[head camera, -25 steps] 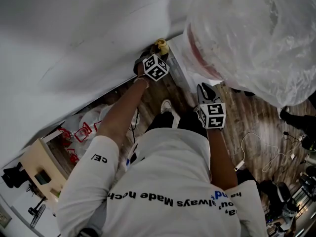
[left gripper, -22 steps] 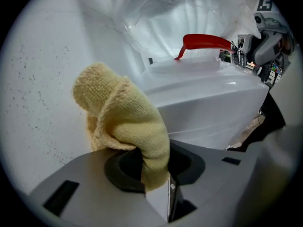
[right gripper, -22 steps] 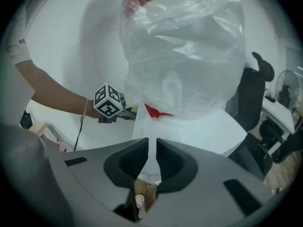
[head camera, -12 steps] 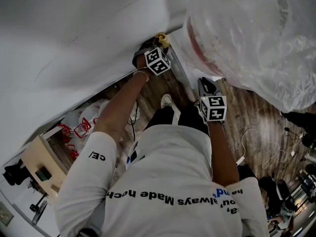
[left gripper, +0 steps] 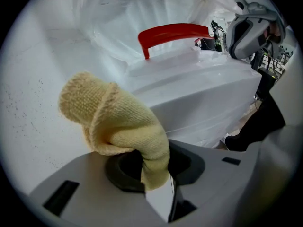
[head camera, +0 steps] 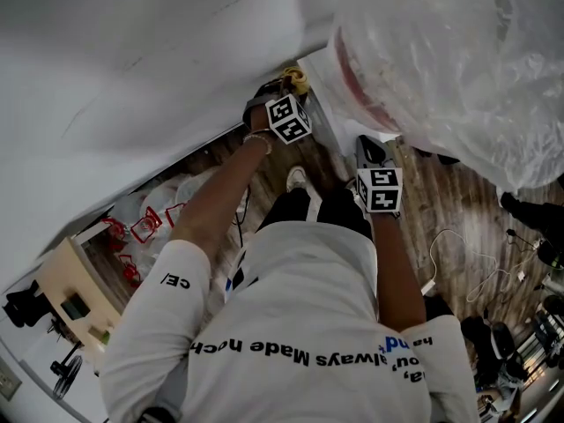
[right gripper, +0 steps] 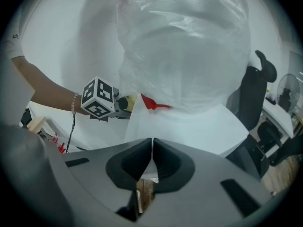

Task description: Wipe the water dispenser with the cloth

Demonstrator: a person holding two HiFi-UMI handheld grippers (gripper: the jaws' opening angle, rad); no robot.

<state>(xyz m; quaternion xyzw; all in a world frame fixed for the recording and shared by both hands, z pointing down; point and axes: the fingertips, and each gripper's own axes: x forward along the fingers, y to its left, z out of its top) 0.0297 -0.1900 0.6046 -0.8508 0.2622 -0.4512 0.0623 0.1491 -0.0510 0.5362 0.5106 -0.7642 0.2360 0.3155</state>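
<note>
The white water dispenser (head camera: 328, 104) stands against the wall, and its bottle (head camera: 441, 60) is wrapped in clear plastic. My left gripper (head camera: 280, 91) is shut on a yellow knitted cloth (head camera: 295, 79) at the dispenser's upper left corner. In the left gripper view the cloth (left gripper: 113, 122) bulges out of the jaws between the wall and the dispenser's white side (left gripper: 199, 98), under a red handle (left gripper: 173, 32); whether it touches the dispenser I cannot tell. My right gripper (head camera: 370, 161) hangs in front of the dispenser, and its jaws (right gripper: 152, 160) are shut on nothing. From there I see the cloth (right gripper: 130, 100) beside the dispenser (right gripper: 189, 131).
White bags with red handles (head camera: 145, 227) and a beige cabinet (head camera: 70, 298) sit on the floor at the left. Cables (head camera: 458, 263) trail over the wooden floor at the right. A black office chair (right gripper: 255, 93) and a fan (right gripper: 286, 91) stand beyond the dispenser.
My left gripper rose a little with the cloth, then came back down slightly further right. My right gripper moved slightly up the picture.
</note>
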